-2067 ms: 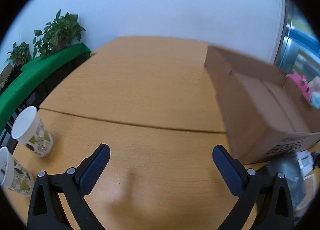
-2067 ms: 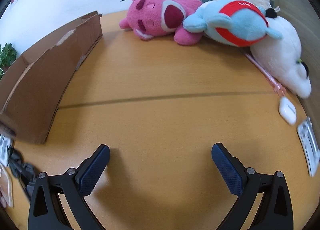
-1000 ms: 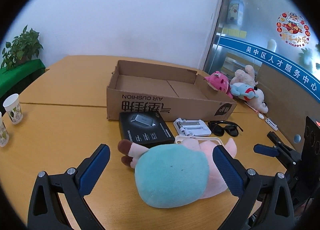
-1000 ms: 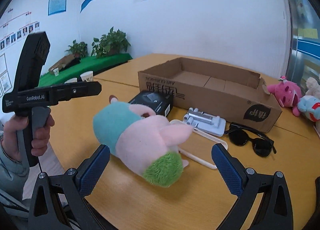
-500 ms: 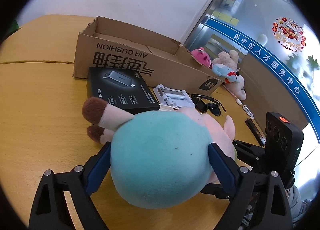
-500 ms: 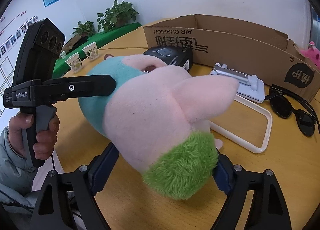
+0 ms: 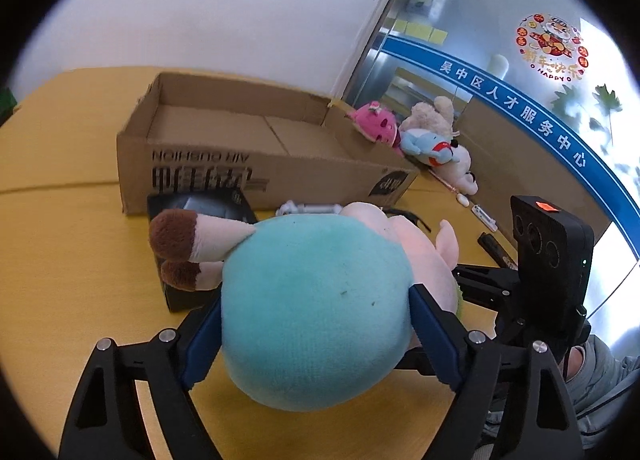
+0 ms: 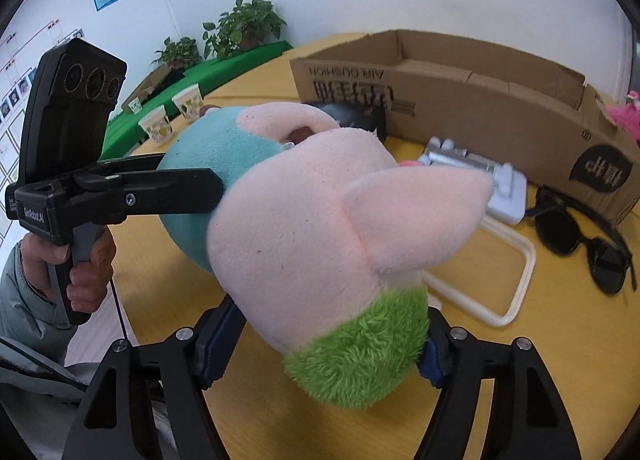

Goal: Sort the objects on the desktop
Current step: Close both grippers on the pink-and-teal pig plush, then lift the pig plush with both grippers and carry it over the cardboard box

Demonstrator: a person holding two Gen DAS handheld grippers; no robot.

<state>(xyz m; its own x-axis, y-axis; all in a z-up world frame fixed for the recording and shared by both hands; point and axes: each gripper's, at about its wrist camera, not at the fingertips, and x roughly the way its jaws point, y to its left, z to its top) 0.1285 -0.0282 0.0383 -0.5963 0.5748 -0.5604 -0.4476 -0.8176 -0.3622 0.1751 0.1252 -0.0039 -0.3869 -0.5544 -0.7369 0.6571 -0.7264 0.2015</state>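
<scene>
The soft plush toy with a teal body, pink head and green fuzzy end (image 7: pixel 316 308) is lying on the yellow wooden counter (image 7: pixel 60 260), just in front of the open brown cardboard box (image 7: pixel 224 148). Both grippers are working on it at once, likely because it is big and squishy and one gripper alone might let it flop. The left gripper (image 7: pixel 316 332) is closing its blue fingers (image 7: pixel 430 332) around the round teal end, and they are pressing into both sides of it. The right gripper (image 8: pixel 320 344) is closing its fingers (image 8: pixel 218 340) around the green fuzzy end, touching it on each side. A person's hand (image 8: pixel 86 260) is holding the handle of the left gripper. Behind the toy, a flat black box (image 7: pixel 188 212), a white and grey plastic gadget (image 8: pixel 476 176), a white plastic frame (image 8: pixel 516 288) and dark sunglasses (image 8: pixel 584 236) are waiting on the counter near the cardboard box. The cardboard box is empty inside, so it looks like the place where the toy should go. The next move will probably need both hands lifting together, so the toy is not tipping or slipping out.
</scene>
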